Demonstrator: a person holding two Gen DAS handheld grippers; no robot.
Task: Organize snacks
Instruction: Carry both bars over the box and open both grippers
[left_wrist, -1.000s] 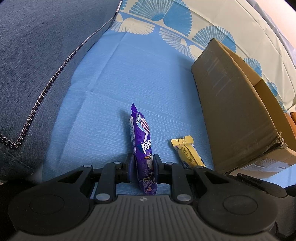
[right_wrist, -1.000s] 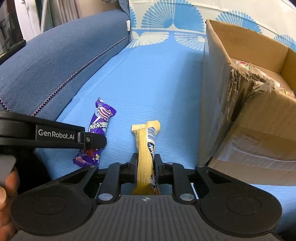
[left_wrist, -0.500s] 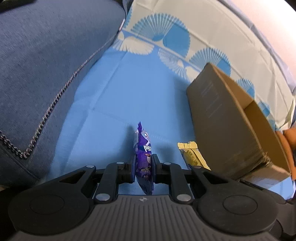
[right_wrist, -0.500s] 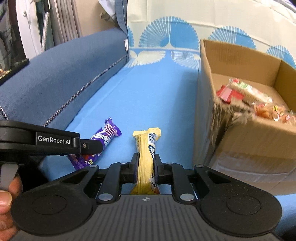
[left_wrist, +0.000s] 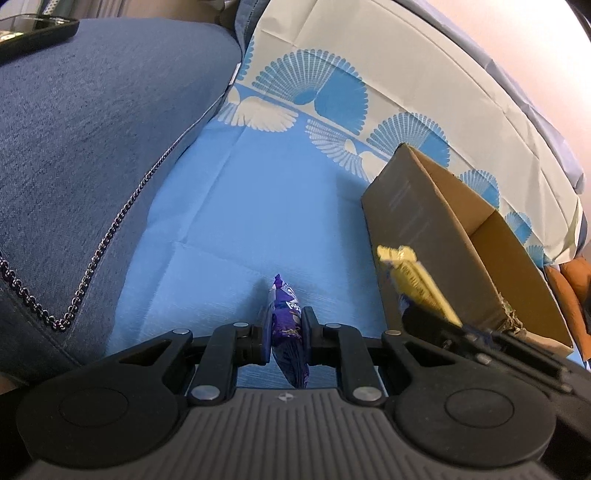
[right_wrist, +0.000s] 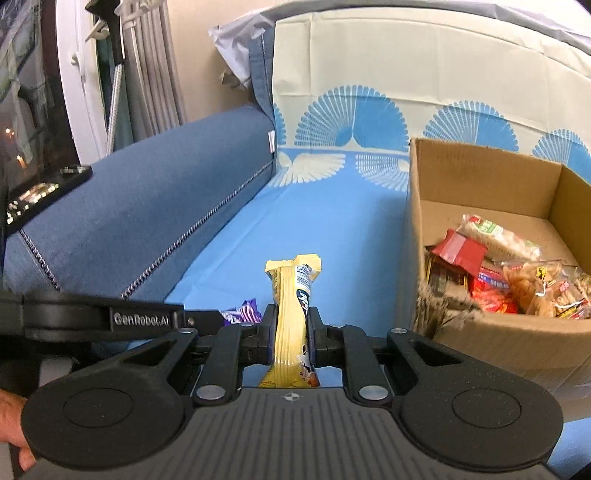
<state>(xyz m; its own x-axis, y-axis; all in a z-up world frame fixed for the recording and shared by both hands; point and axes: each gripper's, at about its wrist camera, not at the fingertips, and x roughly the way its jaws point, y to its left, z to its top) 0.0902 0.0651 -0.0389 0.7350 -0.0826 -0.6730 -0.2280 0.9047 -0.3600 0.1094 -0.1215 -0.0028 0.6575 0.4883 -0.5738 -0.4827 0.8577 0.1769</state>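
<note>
Snacks getting clamped in both grippers over the blue sofa cover

Left gripper (left_wrist: 283, 334) is squeezing the purple snack pack (left_wrist: 286, 325), right gripper (right_wrist: 291, 332) is pinching the yellow bar (right_wrist: 293, 314), both sitting just beside the cardboard box (right_wrist: 480, 177).

Both wrist views close, angled down, sharing cardboard box (left_wrist: 436, 236)

Glossy purple foil snack wrapper (left_wrist: 286, 325) and glossy yellow plastic-film snack bar (right_wrist: 293, 317), matt brown corrugated cardboard box (right_wrist: 487, 177) with frayed edge, smooth light-blue cloth sheet (left_wrist: 258, 206), coarse dark-blue woven cushion (left_wrist: 85, 140).
</note>
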